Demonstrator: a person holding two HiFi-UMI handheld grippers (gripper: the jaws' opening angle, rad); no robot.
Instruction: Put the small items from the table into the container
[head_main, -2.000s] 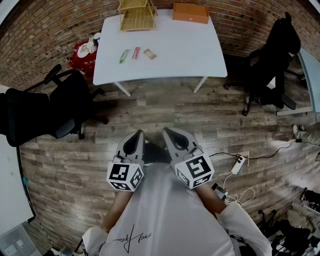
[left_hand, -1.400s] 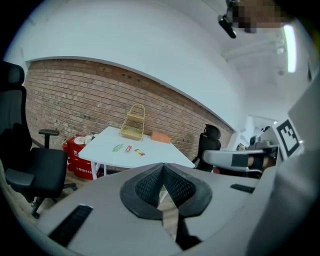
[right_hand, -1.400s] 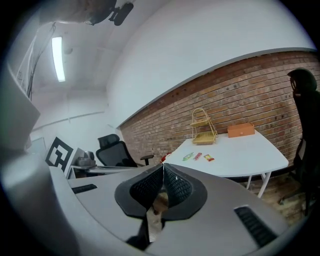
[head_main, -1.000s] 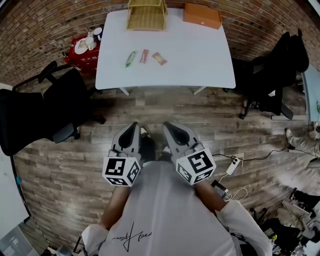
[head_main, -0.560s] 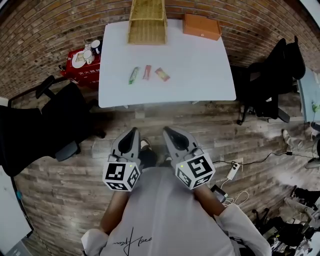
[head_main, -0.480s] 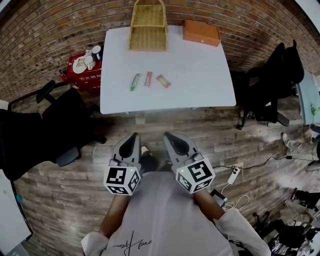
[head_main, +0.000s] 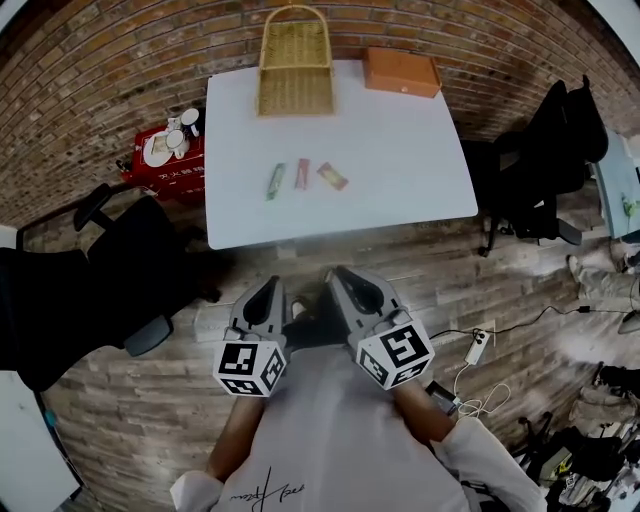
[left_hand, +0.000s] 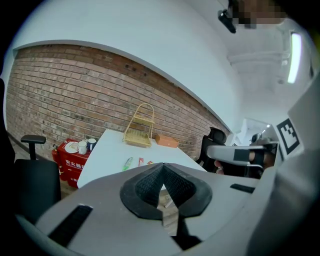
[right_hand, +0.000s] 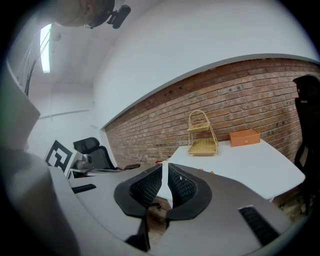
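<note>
Three small packets lie in a row on the white table (head_main: 400, 150): a green one (head_main: 275, 181), a red one (head_main: 302, 174) and an orange one (head_main: 333, 177). A wicker basket rack (head_main: 295, 62) stands at the table's far edge. In the left gripper view the rack (left_hand: 139, 126) and the green packet (left_hand: 128, 163) show far ahead. My left gripper (head_main: 271, 285) and right gripper (head_main: 337, 273) are held side by side in front of the person's chest, over the wooden floor, well short of the table. Both are shut and hold nothing.
An orange box (head_main: 401, 72) sits at the table's far right. A red crate with cups (head_main: 165, 155) stands left of the table. Black office chairs (head_main: 110, 270) (head_main: 545, 150) flank it. A power strip with cables (head_main: 478, 350) lies on the floor at right.
The table and its packets have slid lower in the head view, nearer to me. Both grippers stay shut, side by side, carried forward together.
</note>
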